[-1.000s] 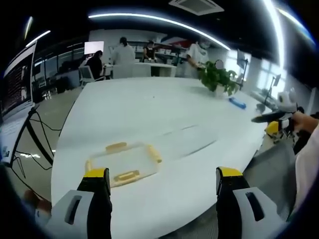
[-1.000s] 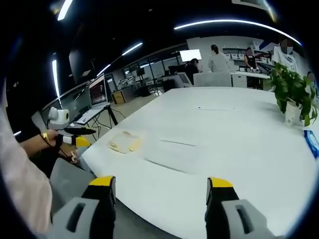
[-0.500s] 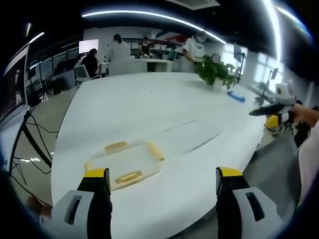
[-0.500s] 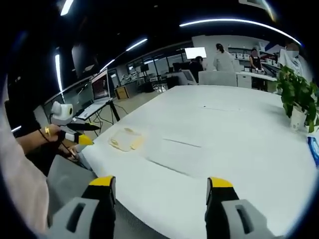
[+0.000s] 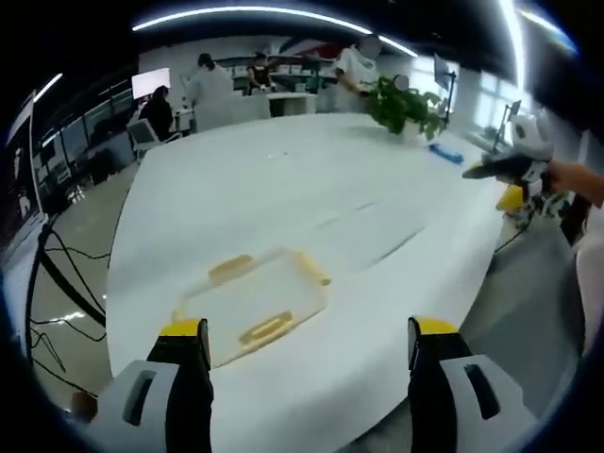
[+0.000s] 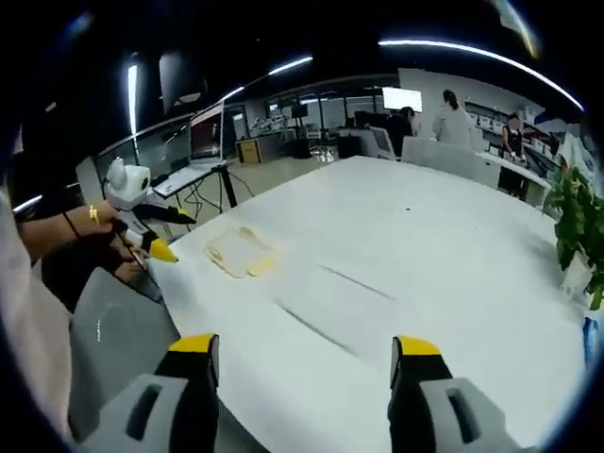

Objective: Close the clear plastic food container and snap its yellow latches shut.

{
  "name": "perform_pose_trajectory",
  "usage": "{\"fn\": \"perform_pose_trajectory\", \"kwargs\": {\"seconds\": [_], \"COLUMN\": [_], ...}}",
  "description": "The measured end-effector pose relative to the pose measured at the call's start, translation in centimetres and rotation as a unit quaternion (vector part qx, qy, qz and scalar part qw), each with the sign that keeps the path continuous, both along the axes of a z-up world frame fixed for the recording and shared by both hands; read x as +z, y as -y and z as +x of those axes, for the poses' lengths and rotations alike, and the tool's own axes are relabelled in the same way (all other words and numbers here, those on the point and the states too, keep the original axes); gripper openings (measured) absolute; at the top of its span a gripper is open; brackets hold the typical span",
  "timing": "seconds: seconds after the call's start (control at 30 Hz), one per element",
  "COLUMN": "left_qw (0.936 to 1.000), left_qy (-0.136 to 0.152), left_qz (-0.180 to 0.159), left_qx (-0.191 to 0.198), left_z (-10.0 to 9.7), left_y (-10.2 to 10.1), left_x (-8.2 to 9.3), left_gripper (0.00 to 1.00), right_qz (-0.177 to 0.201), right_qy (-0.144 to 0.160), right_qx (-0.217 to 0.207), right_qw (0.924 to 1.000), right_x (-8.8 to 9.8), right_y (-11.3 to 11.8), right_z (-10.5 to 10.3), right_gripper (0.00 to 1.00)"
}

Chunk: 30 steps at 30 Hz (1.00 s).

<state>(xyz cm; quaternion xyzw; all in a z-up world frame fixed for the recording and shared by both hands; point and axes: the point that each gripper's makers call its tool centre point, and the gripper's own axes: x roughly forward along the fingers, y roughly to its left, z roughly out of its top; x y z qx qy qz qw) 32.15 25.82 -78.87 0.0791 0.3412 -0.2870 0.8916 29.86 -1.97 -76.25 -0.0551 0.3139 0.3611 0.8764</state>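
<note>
- Closing in on the clear container [image 5: 253, 307]: in the left gripper view it sits larger and lower than half a second ago, just ahead of our left gripper [image 5: 307, 344], near the table [image 5: 283, 179] edge closest to us.
- We read that as the camera moving, not the box; the whole scene has shifted with it, plant [image 5: 408, 104] and people at the far end included.
- Left jaws stand apart, nothing between them. Same spread as in the earlier frames.
- Container lies flat on the white table; yellow latches [image 5: 265, 329] show on its sides. Whether the lid is fully seated we cannot tell at this size.
- Right gripper [image 6: 302, 363] also has its jaws apart and empty. In the right gripper view the container [image 6: 242, 254] is well off, toward the table's far-left corner, beside the left gripper [image 6: 142, 231] held in the person's hand.
- Right view has swung since a second ago: the plant [image 6: 578, 222] now sits at the right margin, monitors and desks show more centrally.
- Judgement: approach phase only. No contact yet, no latch pressed. Left gripper is nearest; right still has the table width to cover.
</note>
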Motion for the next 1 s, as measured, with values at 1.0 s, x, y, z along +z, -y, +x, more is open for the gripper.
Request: {"fn": "perform_pose_trajectory", "kwargs": {"seconds": [1.0], "left_qw": [0.9812], "left_qy": [-0.058], "left_qz": [0.123], "left_qx": [-0.137], "left_z": [3.9], "left_y": [-5.4], "left_x": [-3.7], "left_gripper": [0.82], "right_qz": [-0.01], "right_qy": [-0.016], "right_qx": [0.185], "right_qw": [0.9825], "right_x": [-0.4], "right_y": [-7.8], "right_z": [3.3], "right_gripper": [0.73]}}
